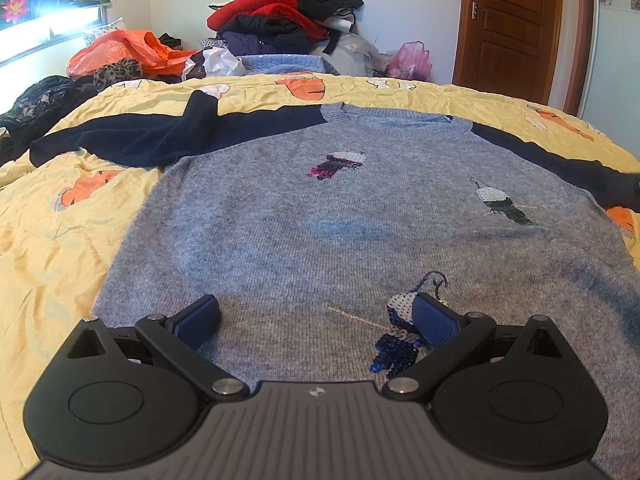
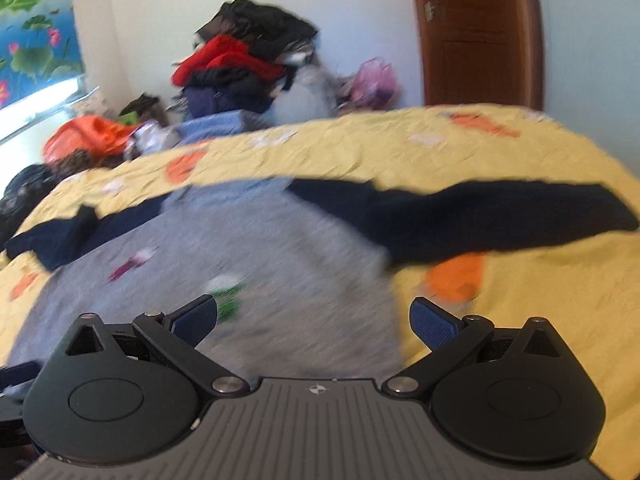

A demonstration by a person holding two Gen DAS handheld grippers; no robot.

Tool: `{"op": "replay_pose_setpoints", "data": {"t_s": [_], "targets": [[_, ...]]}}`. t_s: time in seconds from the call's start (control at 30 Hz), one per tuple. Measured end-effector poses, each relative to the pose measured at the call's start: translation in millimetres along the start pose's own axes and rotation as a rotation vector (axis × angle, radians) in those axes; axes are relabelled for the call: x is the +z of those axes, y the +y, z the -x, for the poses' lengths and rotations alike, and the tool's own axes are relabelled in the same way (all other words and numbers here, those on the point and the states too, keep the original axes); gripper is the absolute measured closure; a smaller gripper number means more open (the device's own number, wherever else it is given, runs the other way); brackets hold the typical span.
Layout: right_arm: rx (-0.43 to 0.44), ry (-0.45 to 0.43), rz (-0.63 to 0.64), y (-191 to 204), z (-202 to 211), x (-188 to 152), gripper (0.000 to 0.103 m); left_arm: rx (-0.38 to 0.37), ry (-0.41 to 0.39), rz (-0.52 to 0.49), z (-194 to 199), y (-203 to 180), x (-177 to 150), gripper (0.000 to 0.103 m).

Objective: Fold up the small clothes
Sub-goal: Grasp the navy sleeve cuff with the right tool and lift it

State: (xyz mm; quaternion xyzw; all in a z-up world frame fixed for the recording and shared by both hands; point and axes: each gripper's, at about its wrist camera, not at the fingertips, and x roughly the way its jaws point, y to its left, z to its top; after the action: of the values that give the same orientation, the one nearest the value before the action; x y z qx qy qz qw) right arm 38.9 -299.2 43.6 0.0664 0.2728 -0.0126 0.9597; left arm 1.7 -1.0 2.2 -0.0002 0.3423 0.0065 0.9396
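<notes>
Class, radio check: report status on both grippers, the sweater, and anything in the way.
Left gripper open, empty, over hem. Right gripper open, empty. Grey sweater flat on the yellow bedspread, unfolded, sleeves spread. Nothing on it.

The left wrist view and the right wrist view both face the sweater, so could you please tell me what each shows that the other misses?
Only the left wrist view shows the sequin bird near the hem and the door handle, sharply. Only the right wrist view, blurred, shows the whole right sleeve stretched across the yellow bedspread. Both show the grey sweater, the clothes pile, and an open gripper: left gripper, right gripper.
</notes>
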Motion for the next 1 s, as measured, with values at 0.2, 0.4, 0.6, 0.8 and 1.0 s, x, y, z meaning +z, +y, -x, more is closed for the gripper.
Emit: {"op": "replay_pose_setpoints", "data": {"t_s": [0.2, 0.4, 0.6, 0.8, 1.0], "targets": [[-0.101, -0.111, -0.225, -122.3, -9.8, 31.5, 0.001, 0.0, 0.0, 0.0, 0.1, -0.1, 0.0, 0.0], [-0.117, -0.127, -0.775, -249.4, -28.5, 28.3, 0.011, 0.0, 0.0, 0.0, 0.1, 0.0, -0.1, 0.0], [-0.127, -0.104, -0.94, -279.8, -57.8, 4.7, 0.025, 0.001, 0.0, 0.001, 0.0, 0.2, -0.1, 0.0], [-0.154, -0.137, -0.878, -278.4, -84.4, 13.5, 0.039, 0.0, 0.0, 0.001, 0.1, 0.2, 0.0, 0.0], [-0.222, -0.137, -0.855, -283.0, -81.1, 19.0, 0.086, 0.0, 0.0, 0.002, 0.1, 0.0, -0.1, 0.0]]}}
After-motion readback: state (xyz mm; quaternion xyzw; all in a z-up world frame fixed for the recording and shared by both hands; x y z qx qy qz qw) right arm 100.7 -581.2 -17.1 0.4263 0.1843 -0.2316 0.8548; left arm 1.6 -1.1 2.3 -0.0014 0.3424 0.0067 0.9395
